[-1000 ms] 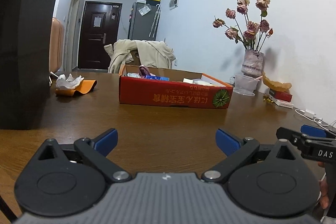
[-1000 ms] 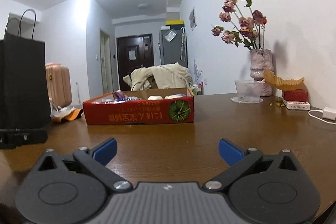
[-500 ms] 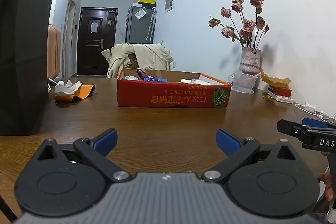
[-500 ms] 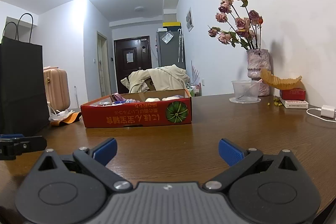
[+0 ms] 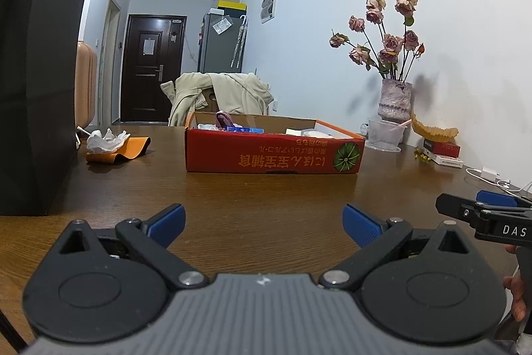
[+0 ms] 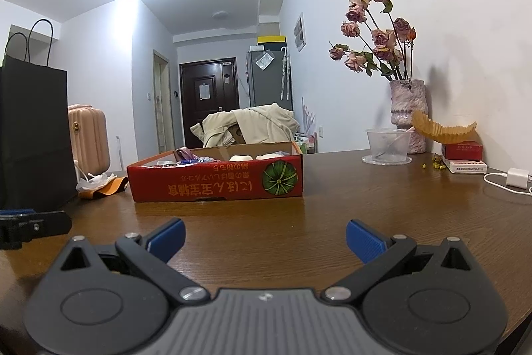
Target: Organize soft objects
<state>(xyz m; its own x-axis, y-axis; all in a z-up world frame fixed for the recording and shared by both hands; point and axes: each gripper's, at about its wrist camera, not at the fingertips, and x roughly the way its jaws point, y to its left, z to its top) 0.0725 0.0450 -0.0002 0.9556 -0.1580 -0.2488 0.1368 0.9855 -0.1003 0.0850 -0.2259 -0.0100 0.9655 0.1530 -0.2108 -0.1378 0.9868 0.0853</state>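
A shallow red cardboard box [image 5: 272, 155] [image 6: 216, 182] stands mid-table and holds several soft items, white, pink and blue. Left of it, crumpled white tissue [image 5: 104, 140] lies on an orange cloth [image 5: 129, 148] [image 6: 109, 187]. My left gripper [image 5: 264, 223] is open and holds nothing, low over the wood well short of the box. My right gripper [image 6: 264, 237] is also open with nothing in it, at about the same distance from the box. Each gripper shows at the edge of the other's view, the right one [image 5: 482, 212] and the left one [image 6: 30, 225].
A tall black paper bag [image 5: 33, 95] [image 6: 33, 135] stands on the brown table [image 5: 266, 188] at the left. A vase of dried roses [image 5: 394, 102] [image 6: 407, 108], a clear plastic bowl [image 6: 387, 145], small red and white boxes [image 6: 464, 155] and a white charger [image 6: 517, 178] line the right wall side.
Both grippers have dipped or tilted slightly, so the box and flowers sit a little lower or higher in view. Their jaws stay open; nothing on the table has moved.
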